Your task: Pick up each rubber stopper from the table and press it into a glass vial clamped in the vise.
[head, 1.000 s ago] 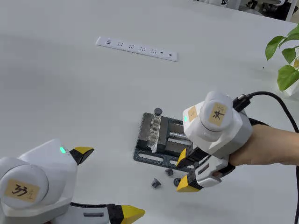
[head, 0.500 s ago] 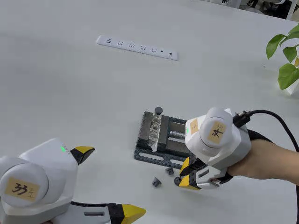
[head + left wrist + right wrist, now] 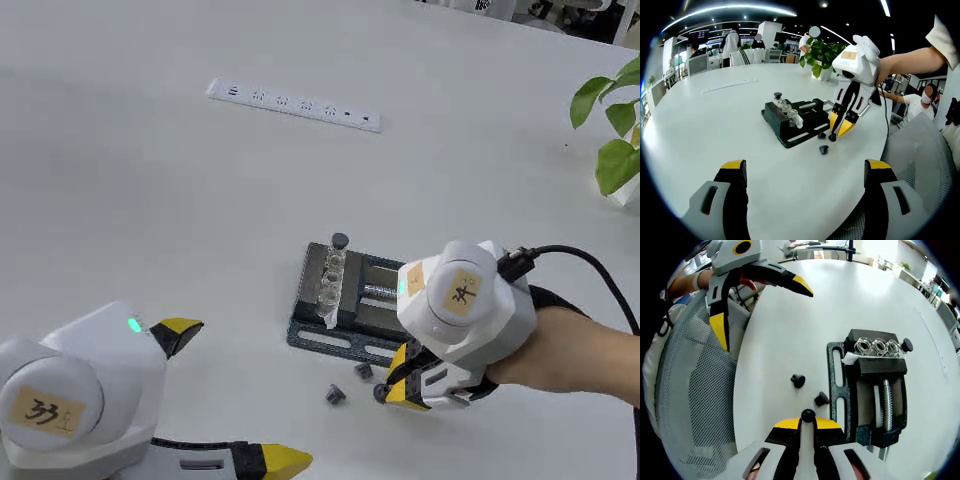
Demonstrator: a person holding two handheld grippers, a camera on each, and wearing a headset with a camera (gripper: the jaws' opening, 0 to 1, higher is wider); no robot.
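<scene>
While the right gripper (image 3: 808, 426) clamps 1 rubber stopper (image 3: 808, 415) by its sides, treat it as light and springy; left gripper (image 3: 805, 166) stands released

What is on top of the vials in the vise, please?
The end one of four vials carries a dark stopper; three stand open. The vise hides their bases.

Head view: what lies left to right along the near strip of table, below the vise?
From the left: left tool → loose stopper → second loose stopper → right tool, gripping a third stopper.
</scene>
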